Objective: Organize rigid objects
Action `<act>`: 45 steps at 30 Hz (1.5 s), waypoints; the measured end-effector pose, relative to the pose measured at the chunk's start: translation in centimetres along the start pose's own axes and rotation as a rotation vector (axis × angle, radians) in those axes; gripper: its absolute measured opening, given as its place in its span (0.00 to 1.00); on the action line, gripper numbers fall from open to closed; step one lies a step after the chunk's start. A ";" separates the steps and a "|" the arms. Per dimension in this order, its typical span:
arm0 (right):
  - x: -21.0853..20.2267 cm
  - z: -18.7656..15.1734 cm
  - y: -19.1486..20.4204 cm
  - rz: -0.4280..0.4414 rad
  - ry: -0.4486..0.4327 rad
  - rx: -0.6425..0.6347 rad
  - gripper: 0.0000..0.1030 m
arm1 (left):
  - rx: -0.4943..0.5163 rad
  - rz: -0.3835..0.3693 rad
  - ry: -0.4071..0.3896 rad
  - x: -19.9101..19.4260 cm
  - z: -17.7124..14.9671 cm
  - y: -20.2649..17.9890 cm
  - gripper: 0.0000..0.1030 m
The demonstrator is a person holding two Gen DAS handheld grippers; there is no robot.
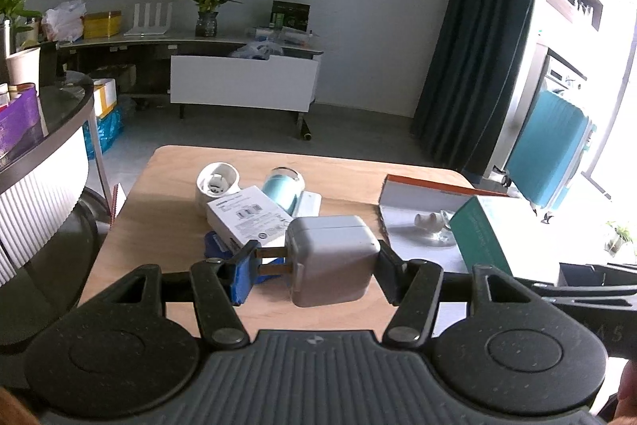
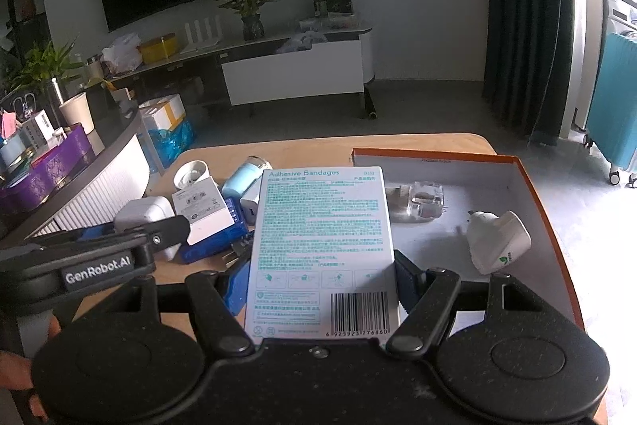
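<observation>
Right wrist view is showing the wooden surface (image 2: 438, 142), rounded at its corners, carrying an orange-rimmed cardboard tray (image 2: 533, 194) along its right edge. Two things are already lying inside: a white plug-in device (image 2: 497, 241) and a clear glassy bottle (image 2: 426, 202). A pile (image 2: 211, 202) of small boxes and cylinders is still waiting near the left edge, so I judge the sorting under halfway. The right gripper (image 2: 318, 285) is clamping a flat, printed bandage box (image 2: 322, 245) above the tray's near-left corner. The left gripper (image 1: 314, 265) is pinching a smooth grey charger (image 1: 332, 257), prongs leftward, above the pile.
</observation>
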State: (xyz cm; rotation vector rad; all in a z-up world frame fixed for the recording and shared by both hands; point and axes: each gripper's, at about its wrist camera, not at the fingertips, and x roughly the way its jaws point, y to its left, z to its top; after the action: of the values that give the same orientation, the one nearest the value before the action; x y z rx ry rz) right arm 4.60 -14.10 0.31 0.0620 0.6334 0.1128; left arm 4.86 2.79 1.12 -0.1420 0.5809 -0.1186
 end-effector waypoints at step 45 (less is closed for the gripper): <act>-2.7 -0.6 -3.7 -0.087 -0.041 0.070 0.81 | 0.095 -0.105 0.025 0.9 -0.6 -5.8 0.59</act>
State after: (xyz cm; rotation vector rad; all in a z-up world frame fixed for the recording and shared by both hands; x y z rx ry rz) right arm 2.46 -18.06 1.08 0.1037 0.5977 0.0057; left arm 4.82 -3.14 1.10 -0.0785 0.5915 -0.2493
